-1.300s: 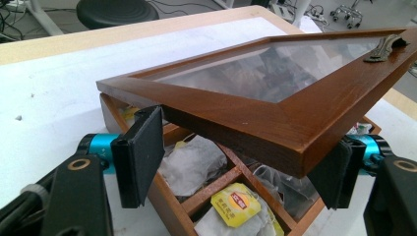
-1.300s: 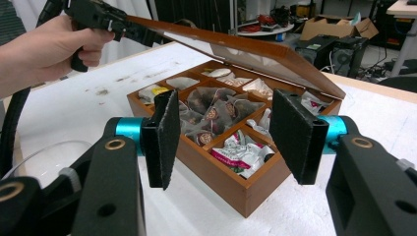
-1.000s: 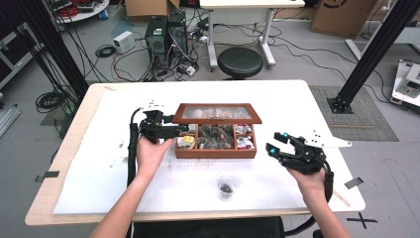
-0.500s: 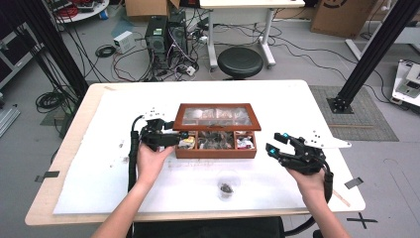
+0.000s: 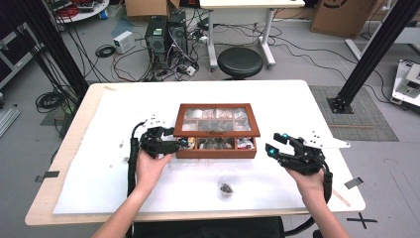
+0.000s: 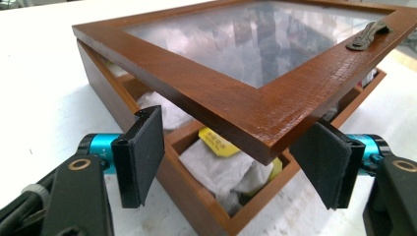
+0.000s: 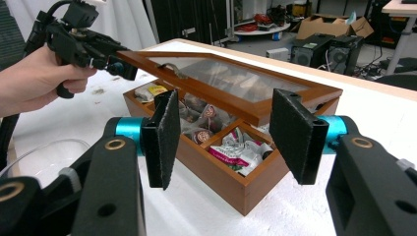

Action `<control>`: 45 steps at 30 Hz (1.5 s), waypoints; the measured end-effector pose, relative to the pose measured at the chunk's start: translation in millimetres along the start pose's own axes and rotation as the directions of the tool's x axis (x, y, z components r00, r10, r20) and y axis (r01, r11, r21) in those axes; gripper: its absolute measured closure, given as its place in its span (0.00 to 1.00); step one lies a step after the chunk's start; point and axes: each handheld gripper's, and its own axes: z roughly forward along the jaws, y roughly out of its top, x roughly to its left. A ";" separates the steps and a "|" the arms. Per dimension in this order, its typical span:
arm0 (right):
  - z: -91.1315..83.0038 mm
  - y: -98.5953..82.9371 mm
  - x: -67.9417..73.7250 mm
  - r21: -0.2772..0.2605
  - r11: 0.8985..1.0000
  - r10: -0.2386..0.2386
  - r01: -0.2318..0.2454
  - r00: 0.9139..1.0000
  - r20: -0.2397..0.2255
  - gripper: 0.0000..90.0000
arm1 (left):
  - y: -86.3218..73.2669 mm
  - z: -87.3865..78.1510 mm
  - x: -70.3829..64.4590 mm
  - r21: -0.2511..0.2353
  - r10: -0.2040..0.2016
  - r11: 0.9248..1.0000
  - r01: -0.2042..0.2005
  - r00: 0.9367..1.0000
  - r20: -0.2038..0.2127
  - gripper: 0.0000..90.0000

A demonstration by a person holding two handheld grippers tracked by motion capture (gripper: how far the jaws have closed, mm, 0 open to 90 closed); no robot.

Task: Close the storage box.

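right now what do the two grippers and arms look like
Both grippers, left gripper and right gripper, are black, with flat dark padded jaws on turquoise fittings. A ribbed black cable trails from the left one; a pale three-cornered plate tops the right. Forearms are bare, no sleeves.

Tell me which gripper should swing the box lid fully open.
Left. The left gripper is already at the raised front corner of the glass-paned lid, its jaws open either side of that corner. The right gripper hovers open, apart from the wooden box.
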 end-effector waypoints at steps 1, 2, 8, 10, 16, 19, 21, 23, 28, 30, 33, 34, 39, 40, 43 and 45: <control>-0.1 0.0 -0.1 -0.001 1.000 -0.001 0.001 1.000 0.002 0.52 | -1.1 -0.1 -0.4 0.002 0.003 1.000 -0.003 1.000 -0.001 0.33; -0.2 0.0 -0.2 -0.001 1.000 -0.001 0.001 1.000 0.003 0.52 | -3.5 -0.4 -1.2 0.008 0.008 1.000 -0.008 1.000 -0.004 0.33; -0.2 -0.4 -0.3 0.001 1.000 0.002 -0.002 1.000 0.005 0.52 | -9.3 0.6 -2.4 0.031 0.018 0.999 -0.018 1.000 -0.011 0.33; 0.1 -1.0 -0.5 0.005 1.000 0.003 -0.003 1.000 0.007 0.52 | -11.5 1.7 -2.7 0.045 0.025 0.999 -0.024 1.000 -0.017 0.33; -0.3 -1.9 -2.1 0.007 1.000 0.006 -0.006 1.000 0.013 0.52 | -16.8 0.9 -3.0 0.067 0.031 0.997 -0.030 0.999 -0.016 0.33; 0.0 -2.9 -3.8 0.013 1.000 0.013 -0.013 1.000 0.019 0.52 | -18.9 1.1 -2.8 0.079 0.031 0.996 -0.030 0.999 -0.017 0.33; 0.4 -4.1 -5.5 0.023 0.999 0.022 -0.023 0.999 0.027 0.52 | -21.1 2.3 -2.7 0.089 0.035 0.995 -0.033 0.999 -0.017 0.33; 0.9 -4.7 -6.9 0.028 0.999 0.027 -0.028 0.999 0.034 0.52 | -21.7 2.7 -2.8 0.092 0.035 0.995 -0.033 0.999 -0.018 0.33; 0.0 -5.8 -10.1 0.033 0.999 0.040 -0.041 0.998 0.047 0.51 | -25.2 3.9 -2.2 0.111 0.041 0.993 -0.038 0.999 -0.019 0.33; -1.0 -6.2 -11.0 0.033 0.998 0.045 -0.047 0.998 0.053 0.51 | -26.3 4.7 -2.4 0.118 0.045 0.992 -0.042 0.999 -0.019 0.33; -3.6 -7.3 -12.7 0.030 0.998 0.053 -0.055 0.996 0.066 0.50 | -28.0 5.6 -2.8 0.122 0.040 0.992 -0.038 0.999 -0.013 0.33; -3.6 -7.3 -12.7 0.030 0.998 0.053 -0.055 0.996 0.066 0.50 | -28.0 5.6 -2.8 0.122 0.040 0.992 -0.038 0.999 -0.013 0.33; -7.4 -8.4 -13.2 0.028 0.998 0.060 -0.062 0.995 0.079 0.50 | -29.4 6.3 -2.7 0.129 0.039 0.991 -0.038 0.999 -0.009 0.33; -7.7 -8.4 -13.3 0.027 0.998 0.058 -0.061 0.995 0.080 0.50 | -29.9 6.9 -2.9 0.139 0.039 0.989 -0.039 0.999 -0.004 0.33; -8.3 -8.4 -12.8 0.029 0.998 0.061 -0.064 0.995 0.083 0.50 | -30.1 6.8 -3.2 0.143 0.042 0.989 -0.041 0.999 -0.003 0.33; -8.4 -8.5 -12.3 0.030 0.997 0.062 -0.065 0.994 0.085 0.50 | -29.7 5.4 -3.6 0.137 0.038 0.990 -0.038 0.999 0.000 0.33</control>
